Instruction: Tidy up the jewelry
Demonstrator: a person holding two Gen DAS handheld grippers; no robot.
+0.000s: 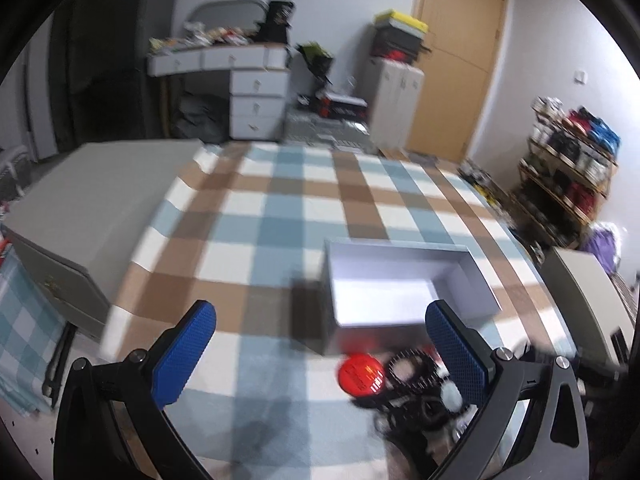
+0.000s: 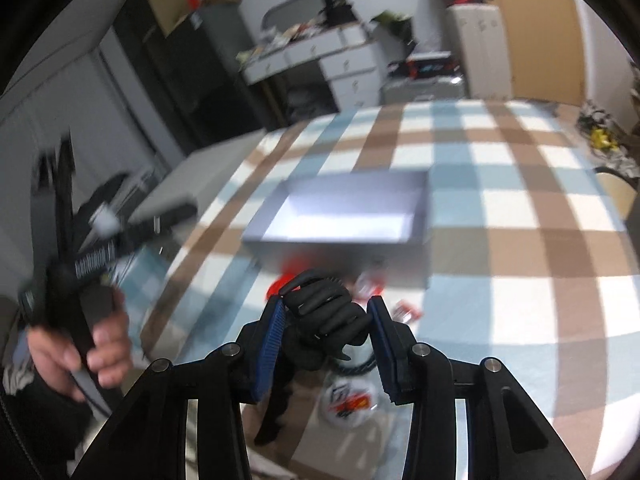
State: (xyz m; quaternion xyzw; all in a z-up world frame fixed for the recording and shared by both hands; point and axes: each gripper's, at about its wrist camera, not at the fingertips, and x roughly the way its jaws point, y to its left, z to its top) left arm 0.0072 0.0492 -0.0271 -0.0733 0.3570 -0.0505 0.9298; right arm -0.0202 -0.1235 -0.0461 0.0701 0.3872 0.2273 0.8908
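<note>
The right gripper [image 2: 326, 312] is pinching a black claw hair clip [image 2: 326, 316] just short of the open grey box [image 2: 340, 216] (its inside showing white) while the left gripper [image 1: 320, 344] is hanging spread wide, holding nothing, above the checked tablecloth [image 1: 280, 208].

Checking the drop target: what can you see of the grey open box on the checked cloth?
The grey box is a shallow, lidless rectangular tray, cardboard by its look, with low straight walls and a pale inside. It looks empty, though motion blur hides fine detail. It sits flat on the checked tablecloth, upright. Jewelry items lie on the cloth just outside its near wall; whether they touch it cannot be told. Neither gripper touches it.
</note>
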